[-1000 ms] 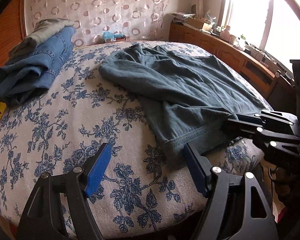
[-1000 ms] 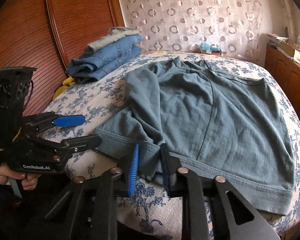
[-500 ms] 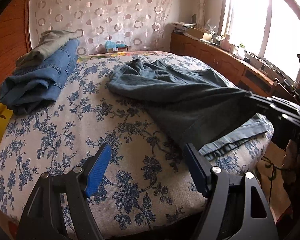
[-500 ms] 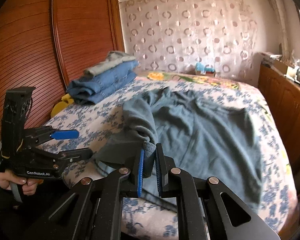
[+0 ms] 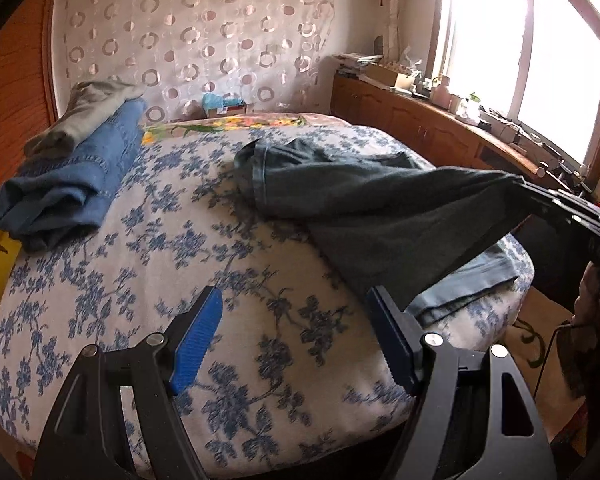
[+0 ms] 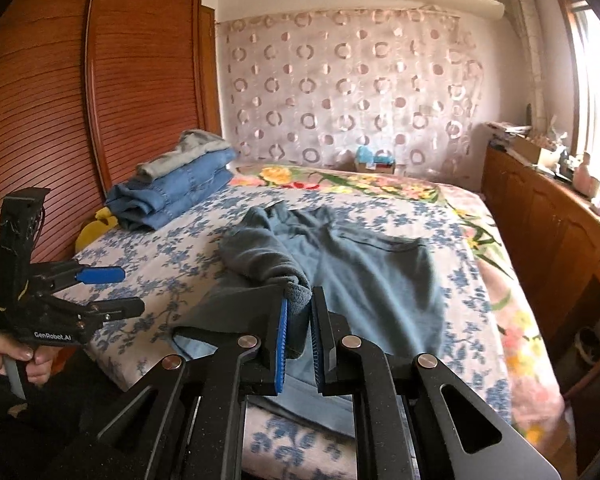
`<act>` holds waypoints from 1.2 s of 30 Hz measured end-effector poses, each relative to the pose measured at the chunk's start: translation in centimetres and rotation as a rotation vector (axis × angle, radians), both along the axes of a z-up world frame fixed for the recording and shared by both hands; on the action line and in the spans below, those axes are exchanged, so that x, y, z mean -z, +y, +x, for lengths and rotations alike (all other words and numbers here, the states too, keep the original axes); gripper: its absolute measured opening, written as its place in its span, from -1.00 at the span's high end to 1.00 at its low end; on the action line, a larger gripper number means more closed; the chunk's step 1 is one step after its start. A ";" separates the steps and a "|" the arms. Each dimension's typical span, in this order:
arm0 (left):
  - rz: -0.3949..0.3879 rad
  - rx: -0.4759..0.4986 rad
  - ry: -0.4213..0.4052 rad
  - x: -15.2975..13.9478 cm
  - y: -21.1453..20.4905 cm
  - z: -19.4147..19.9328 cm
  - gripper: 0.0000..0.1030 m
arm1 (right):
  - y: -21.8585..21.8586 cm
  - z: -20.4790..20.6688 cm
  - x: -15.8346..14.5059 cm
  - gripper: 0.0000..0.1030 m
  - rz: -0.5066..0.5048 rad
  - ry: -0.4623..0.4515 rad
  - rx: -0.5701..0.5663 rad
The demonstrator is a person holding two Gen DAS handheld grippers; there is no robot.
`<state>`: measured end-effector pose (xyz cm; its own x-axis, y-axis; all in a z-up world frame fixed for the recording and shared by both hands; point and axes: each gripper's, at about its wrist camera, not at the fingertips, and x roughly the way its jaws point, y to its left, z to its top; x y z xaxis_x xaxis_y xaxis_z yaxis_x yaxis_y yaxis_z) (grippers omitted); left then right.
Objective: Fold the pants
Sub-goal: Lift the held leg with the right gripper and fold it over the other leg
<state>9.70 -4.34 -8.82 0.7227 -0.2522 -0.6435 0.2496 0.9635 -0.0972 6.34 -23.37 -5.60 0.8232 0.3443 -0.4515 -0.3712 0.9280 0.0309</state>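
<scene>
The right hand-held gripper (image 6: 298, 330) is clamped on a bunched edge of the grey-blue pants (image 6: 364, 272), lifting that part off the floral bed (image 6: 172, 256) apparently to fold it over, while the left hand-held gripper (image 5: 296, 340) hovers open and empty.

Black left gripper (image 6: 112, 292), blue-padded fingers (image 6: 100, 275), silver screws, white "GenRobot.AI" marking, dark sleeve (image 6: 40, 408)

Pants (image 6: 364, 264) on bed (image 6: 172, 264); jeans (image 6: 176, 196) left
</scene>
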 end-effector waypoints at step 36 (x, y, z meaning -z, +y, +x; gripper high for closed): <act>0.025 0.068 0.004 0.3 -4.9 1.8 -0.47 | -3.7 0.0 3.4 0.79 0.020 0.170 0.149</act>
<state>11.50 -9.23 -9.09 0.7022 -0.2838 -0.6529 0.3138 0.9466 -0.0739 6.34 -27.09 -8.99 0.7785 0.2344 -0.5822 -0.2176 0.9709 0.1000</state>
